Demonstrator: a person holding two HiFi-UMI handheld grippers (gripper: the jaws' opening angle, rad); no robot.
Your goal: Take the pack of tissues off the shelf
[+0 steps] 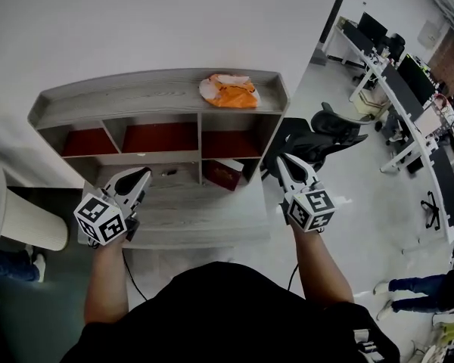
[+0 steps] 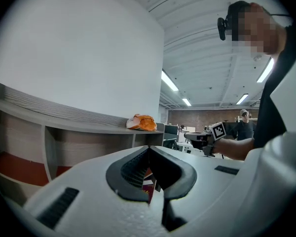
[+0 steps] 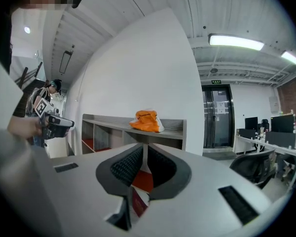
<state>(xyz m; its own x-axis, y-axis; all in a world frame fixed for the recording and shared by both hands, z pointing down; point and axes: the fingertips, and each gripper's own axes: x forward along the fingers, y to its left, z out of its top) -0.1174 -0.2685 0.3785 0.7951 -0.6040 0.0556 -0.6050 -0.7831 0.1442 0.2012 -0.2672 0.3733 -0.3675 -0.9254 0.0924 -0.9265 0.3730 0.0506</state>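
Observation:
An orange and white pack of tissues lies on the top board of a grey wooden shelf unit, towards its right end. It also shows in the left gripper view as the pack and in the right gripper view as the pack. My left gripper hangs in front of the lower shelf, well short of the pack, jaws together and empty. My right gripper is level with the shelf's right side, below the pack, also shut on nothing.
The shelf has red-backed compartments and a red box in the lower right bay. A white cylinder stands at the left. Black office chairs and desks with monitors fill the right side.

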